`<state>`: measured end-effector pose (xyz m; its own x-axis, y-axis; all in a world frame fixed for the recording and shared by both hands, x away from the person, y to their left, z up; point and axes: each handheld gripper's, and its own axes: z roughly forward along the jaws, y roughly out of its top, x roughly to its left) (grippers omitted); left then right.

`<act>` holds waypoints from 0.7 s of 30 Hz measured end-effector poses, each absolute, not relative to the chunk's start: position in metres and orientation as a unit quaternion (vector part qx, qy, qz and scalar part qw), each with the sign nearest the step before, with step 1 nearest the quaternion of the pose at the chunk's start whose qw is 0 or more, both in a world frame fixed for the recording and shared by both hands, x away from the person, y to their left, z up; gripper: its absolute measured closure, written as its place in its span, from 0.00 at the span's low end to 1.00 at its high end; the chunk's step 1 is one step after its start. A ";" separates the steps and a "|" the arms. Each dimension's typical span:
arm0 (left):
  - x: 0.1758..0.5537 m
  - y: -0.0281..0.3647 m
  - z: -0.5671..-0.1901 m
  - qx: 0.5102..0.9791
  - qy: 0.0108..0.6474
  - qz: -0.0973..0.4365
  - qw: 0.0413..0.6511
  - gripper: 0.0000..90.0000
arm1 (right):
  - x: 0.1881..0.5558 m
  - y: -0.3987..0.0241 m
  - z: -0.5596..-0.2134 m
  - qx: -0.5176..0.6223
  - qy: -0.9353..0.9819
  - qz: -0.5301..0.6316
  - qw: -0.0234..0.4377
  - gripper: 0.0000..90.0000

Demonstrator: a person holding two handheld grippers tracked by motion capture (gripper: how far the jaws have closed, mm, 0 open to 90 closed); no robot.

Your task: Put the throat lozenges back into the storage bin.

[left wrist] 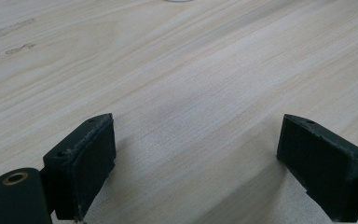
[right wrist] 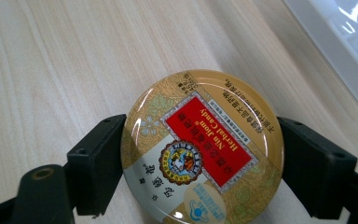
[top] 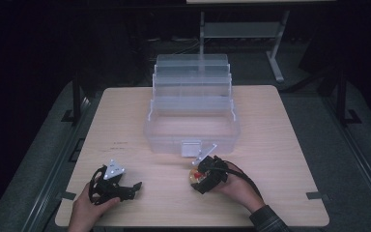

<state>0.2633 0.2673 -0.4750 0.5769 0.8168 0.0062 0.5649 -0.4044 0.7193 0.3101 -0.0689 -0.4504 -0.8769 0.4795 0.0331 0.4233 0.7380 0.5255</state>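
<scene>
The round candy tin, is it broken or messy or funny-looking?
Nothing stands out. The candy tin looks whole, lid on, with no dents or spills around it. The right tool is shut on its sides, on the wooden table in front of the clear plastic box. Its label only looks upside down in the right gripper view.

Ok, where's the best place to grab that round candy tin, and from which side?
Grip the candy tin by its rim, on two opposite sides, coming from above. It lies flat on the table with its wide lid up, so only the round edge offers facing surfaces. The right gripper already clamps it that way.
</scene>
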 end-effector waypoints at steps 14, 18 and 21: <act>0.263 0.267 -0.475 0.818 0.422 0.182 0.346 0.12 | 0.310 -0.084 -0.439 0.254 0.928 0.266 0.059 0.22; 0.263 0.267 -0.475 0.818 0.423 0.182 0.346 0.12 | 0.309 -0.088 -0.436 0.256 0.928 0.264 0.061 0.22; 0.263 0.267 -0.475 0.818 0.423 0.182 0.346 0.12 | 0.308 -0.092 -0.433 0.257 0.927 0.266 0.060 0.22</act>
<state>0.2633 0.2673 -0.4750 0.5767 0.8169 0.0054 0.5650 -0.4036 0.7196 0.3080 -0.0923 -0.4329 -0.8609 0.5081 0.0261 0.4449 0.7269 0.5232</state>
